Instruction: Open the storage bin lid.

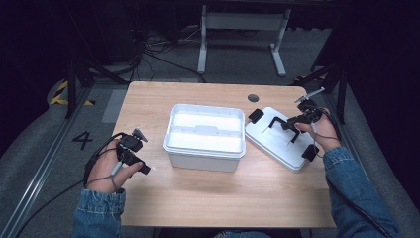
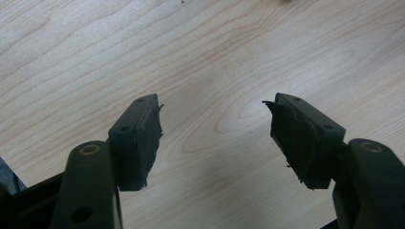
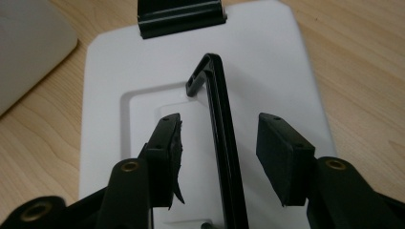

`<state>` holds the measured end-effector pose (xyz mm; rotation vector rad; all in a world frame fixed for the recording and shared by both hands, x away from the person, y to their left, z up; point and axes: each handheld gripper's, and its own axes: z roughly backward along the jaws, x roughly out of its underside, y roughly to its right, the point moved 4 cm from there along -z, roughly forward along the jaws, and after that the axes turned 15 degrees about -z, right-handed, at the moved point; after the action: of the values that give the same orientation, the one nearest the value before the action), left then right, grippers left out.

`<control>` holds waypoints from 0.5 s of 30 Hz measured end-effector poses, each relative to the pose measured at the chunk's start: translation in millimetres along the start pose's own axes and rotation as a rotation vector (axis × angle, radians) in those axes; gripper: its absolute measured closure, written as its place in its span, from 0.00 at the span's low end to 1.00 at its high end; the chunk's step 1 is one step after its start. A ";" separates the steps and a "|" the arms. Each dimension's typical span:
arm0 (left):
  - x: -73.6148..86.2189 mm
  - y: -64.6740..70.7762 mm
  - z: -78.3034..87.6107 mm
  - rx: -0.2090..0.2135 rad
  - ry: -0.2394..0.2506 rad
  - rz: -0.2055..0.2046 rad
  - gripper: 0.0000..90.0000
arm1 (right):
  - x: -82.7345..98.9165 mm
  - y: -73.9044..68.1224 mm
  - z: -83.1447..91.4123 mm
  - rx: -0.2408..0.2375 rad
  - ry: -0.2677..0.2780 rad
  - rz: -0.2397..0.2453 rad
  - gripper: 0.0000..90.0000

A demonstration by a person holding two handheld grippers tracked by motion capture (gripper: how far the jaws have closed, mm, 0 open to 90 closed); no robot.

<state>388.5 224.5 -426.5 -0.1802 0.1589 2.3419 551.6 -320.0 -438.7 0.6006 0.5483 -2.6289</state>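
Right gripper view: right gripper [image 3: 219,143] gapes around the lid [image 3: 286,67] handle [image 3: 220,124], unclamped; lid at box's [image 1: 205,148] three o'clock. Withdrawal looks next.

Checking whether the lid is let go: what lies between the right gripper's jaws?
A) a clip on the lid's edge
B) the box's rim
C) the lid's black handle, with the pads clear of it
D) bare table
C: in the right gripper view the handle runs between the open right gripper, above the lid.
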 end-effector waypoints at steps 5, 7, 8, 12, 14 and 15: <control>-1.5 0.8 -0.7 0.001 0.001 -0.004 0.39 | -2.7 -13.3 16.9 0.023 0.035 0.040 0.57; -1.7 0.9 -0.7 0.000 0.001 -0.001 0.39 | -2.7 -16.8 20.2 0.025 0.044 0.051 0.57; -1.8 1.0 -0.6 -0.001 0.001 -0.002 0.39 | -2.1 -22.3 24.3 0.022 0.049 0.063 0.57; -0.5 0.8 -0.7 -0.002 0.001 -0.001 0.39 | 1.3 -47.9 38.6 -0.002 0.071 0.136 0.57; -0.2 0.8 -0.8 -0.005 0.000 -0.002 0.39 | 4.6 -61.9 44.4 -0.026 0.075 0.158 0.57; -0.2 1.3 -0.9 -0.002 -0.001 -0.006 0.39 | 6.4 -68.8 46.8 -0.041 0.077 0.173 0.57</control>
<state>387.8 223.4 -427.3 -0.1810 0.1549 2.3366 500.3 -284.5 -383.3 0.7062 0.5462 -2.4348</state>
